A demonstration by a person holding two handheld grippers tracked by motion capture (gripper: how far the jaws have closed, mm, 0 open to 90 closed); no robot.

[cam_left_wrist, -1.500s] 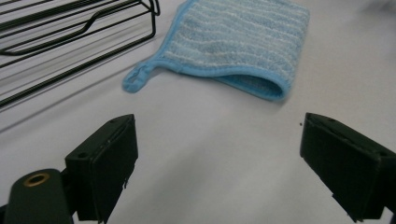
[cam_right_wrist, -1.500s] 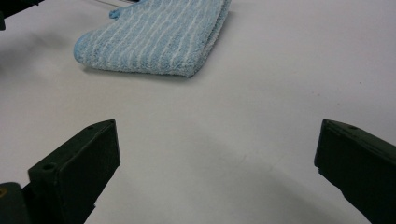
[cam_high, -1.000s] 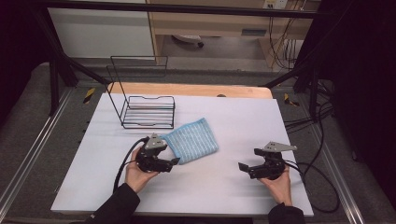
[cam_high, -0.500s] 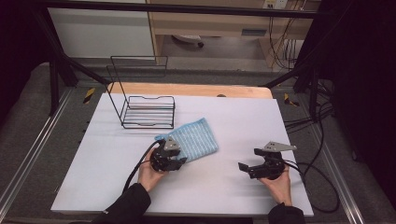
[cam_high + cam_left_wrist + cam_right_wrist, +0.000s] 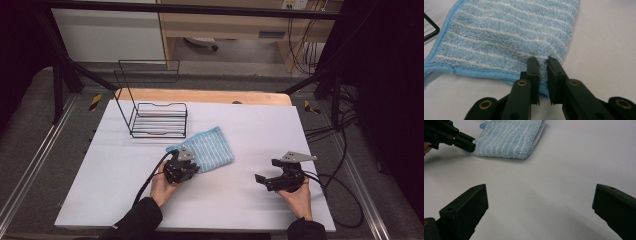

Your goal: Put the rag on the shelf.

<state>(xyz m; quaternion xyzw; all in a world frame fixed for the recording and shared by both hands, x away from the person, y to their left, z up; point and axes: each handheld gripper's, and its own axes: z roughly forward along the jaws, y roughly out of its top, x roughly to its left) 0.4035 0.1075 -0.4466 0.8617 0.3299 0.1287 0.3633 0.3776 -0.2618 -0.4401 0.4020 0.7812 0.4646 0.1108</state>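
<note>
Pinching the near edge of a folded blue striped towel (image 5: 506,42), the left gripper (image 5: 543,72) has just been closing its jaws, and a fold of the cloth now sits squeezed between them. Using the towel as the landmark: it lies flat on the white table (image 5: 240,200), with a black wire rack (image 5: 157,117) standing just beyond its far left corner. The right gripper (image 5: 540,207) rests well to the towel's right, its jaws spread wide with bare tabletop between them, grasping nothing.
</note>
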